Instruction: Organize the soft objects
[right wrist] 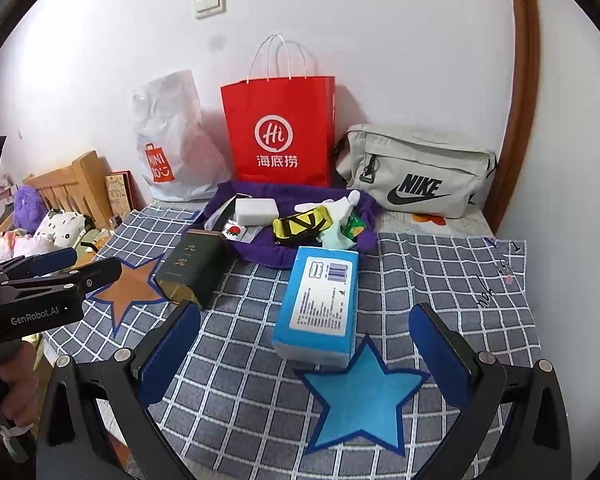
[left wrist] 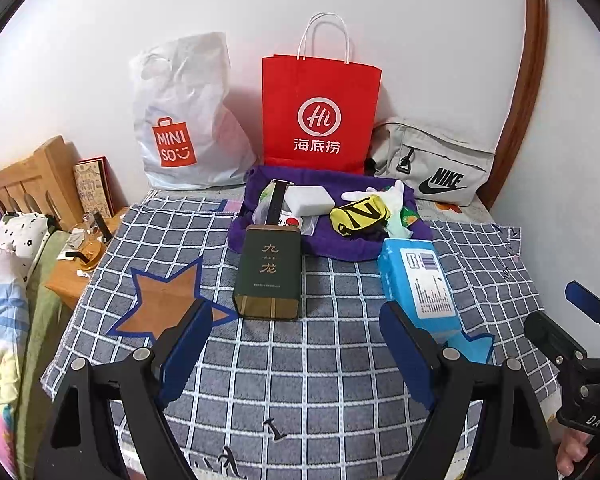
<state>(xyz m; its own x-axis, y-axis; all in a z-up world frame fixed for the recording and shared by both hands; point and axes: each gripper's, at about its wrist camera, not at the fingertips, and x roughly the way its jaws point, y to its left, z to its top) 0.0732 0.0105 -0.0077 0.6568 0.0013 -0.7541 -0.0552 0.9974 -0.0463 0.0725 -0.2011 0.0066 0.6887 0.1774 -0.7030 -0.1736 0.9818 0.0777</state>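
A purple cloth (left wrist: pixel 332 240) (right wrist: pixel 260 252) lies at the back of the checked mat and holds a white block (left wrist: pixel 309 199) (right wrist: pixel 257 211), a yellow-black soft bundle (left wrist: pixel 358 215) (right wrist: pixel 300 224) and a white-green soft toy (left wrist: pixel 394 208) (right wrist: pixel 342 216). A blue tissue pack (left wrist: pixel 418 284) (right wrist: pixel 320 300) and a dark green tin (left wrist: pixel 269 274) (right wrist: pixel 192 268) stand in front of it. My left gripper (left wrist: pixel 296 344) is open and empty above the mat, near the tin. My right gripper (right wrist: pixel 306 354) is open and empty, just short of the tissue pack.
A white Miniso bag (left wrist: pixel 180 120) (right wrist: pixel 172 140), a red paper bag (left wrist: pixel 320 112) (right wrist: pixel 280 132) and a grey Nike bag (left wrist: pixel 436 164) (right wrist: pixel 416 172) lean on the back wall. A wooden nightstand (left wrist: pixel 76 280) and a bed lie to the left. The mat (left wrist: pixel 300 360) (right wrist: pixel 440 280) bears orange and blue stars.
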